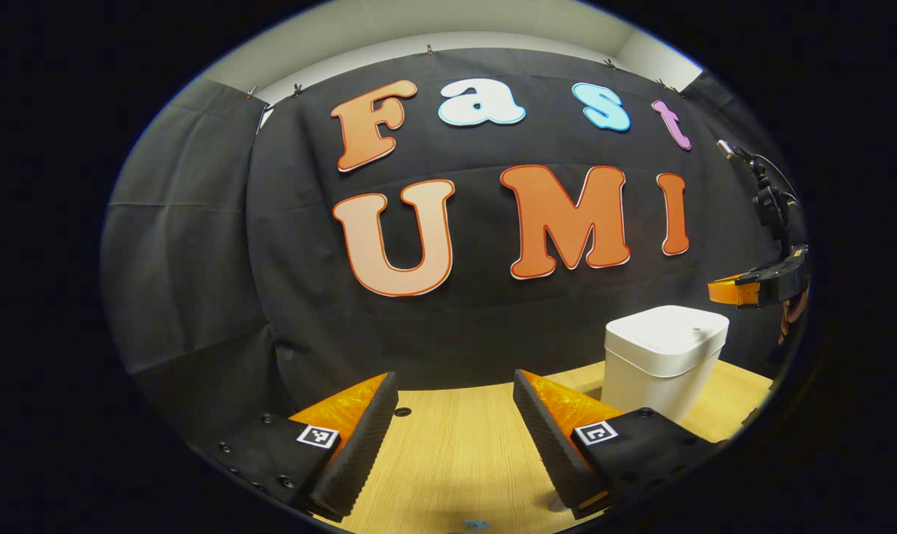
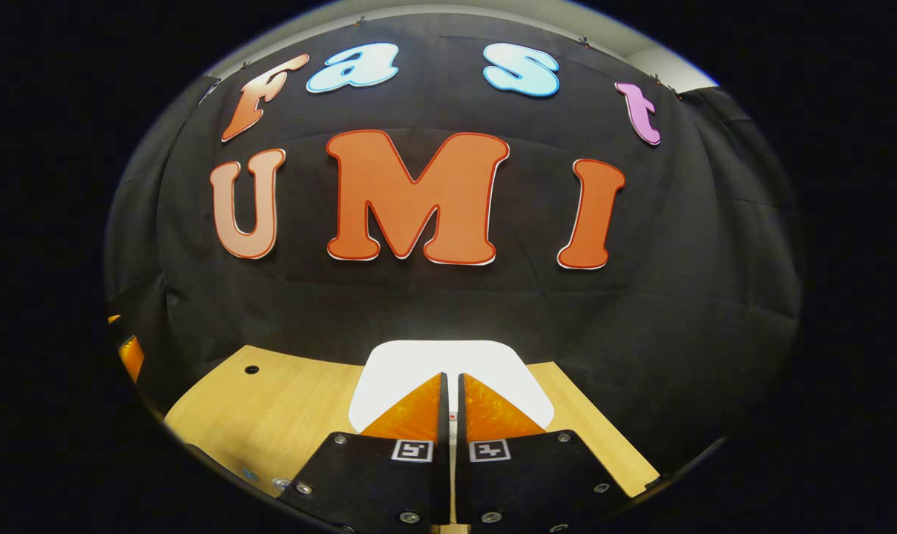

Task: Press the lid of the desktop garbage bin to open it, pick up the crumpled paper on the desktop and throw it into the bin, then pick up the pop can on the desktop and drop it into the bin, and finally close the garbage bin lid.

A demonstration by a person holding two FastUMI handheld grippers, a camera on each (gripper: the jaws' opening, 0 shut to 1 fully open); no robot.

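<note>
A white desktop garbage bin (image 1: 663,360) with its lid (image 1: 668,328) down stands on the wooden desk at the right of the left gripper view. My left gripper (image 1: 455,386) is open over bare desk, to the left of the bin, holding nothing. My right gripper (image 2: 452,378) is shut with nothing between its fingers and hovers just above the white lid (image 2: 418,363). That same gripper (image 1: 752,285) shows in the left gripper view above the bin's right side, clear of the lid.
The light wooden desk (image 1: 463,445) has small round holes (image 1: 402,411) near its back edge (image 2: 251,368). The black cloth wall rises right behind the bin. A cable and mount (image 1: 767,196) rise above the right gripper.
</note>
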